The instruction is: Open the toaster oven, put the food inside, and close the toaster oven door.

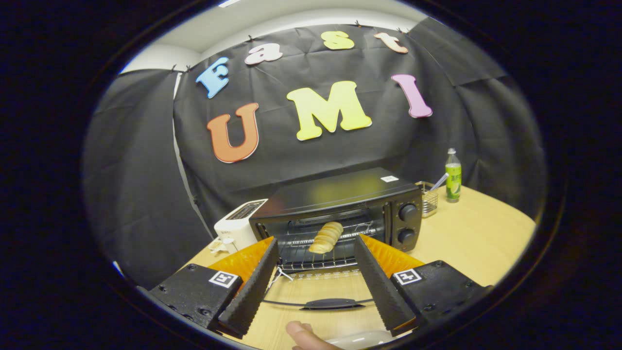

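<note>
Black metal and glass make up the toaster oven [340,214], which stands on the pale wooden tabletop [476,238] with its door [330,296] dropped fully open and lying flat toward the camera, handle [333,304] nearest. In the gripper view the tongs [316,277] are spread wide apart and hold nothing; the open door lies between the fingers, and the oven mouth is just beyond their tips. The food, a ridged golden bread roll [326,237], sits inside on the wire rack [316,253], tilted and toward the front of it. A white toaster [238,226] stands just beside the oven on one side; a wire basket [428,199] and a green bottle [453,176] stand on the other. A fingertip [303,335] shows below the fingers, next to something pale I cannot identify. Judging from this, only closing the door remains. The risk is in the lift: the handle is thin and low, so a finger may slip off and let the door fall back, or the swinging door may catch the roll if it overhangs the rack's front.
</note>
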Tool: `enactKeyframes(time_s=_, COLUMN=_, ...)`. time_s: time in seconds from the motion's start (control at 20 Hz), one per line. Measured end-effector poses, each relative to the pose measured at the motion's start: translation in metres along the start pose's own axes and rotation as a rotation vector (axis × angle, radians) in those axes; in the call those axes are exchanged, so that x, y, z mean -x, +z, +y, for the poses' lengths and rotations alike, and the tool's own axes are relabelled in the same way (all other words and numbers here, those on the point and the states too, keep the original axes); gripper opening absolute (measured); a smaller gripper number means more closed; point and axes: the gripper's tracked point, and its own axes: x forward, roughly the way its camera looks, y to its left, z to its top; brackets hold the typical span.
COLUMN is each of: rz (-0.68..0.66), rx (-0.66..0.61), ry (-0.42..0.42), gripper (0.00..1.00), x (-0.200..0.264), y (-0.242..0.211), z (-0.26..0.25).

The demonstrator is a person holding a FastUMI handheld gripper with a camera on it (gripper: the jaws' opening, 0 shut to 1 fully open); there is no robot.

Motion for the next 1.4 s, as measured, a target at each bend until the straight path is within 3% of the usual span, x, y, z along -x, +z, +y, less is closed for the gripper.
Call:
enactKeyframes(time_s=0.35, rz=0.136, rx=0.103, ry=-0.073, gripper=1.0, x=0.015, y=-0.055, z=0.002)
enactKeyframes(time_s=0.85, rz=0.427, rx=0.092, ry=-0.111, gripper=1.0, x=0.002, y=-0.16, z=-0.009)
enactKeyframes(time_s=1.4, rz=0.465, rx=0.127, ry=-0.171, gripper=1.0, x=-0.021, y=-0.179, z=-0.019)
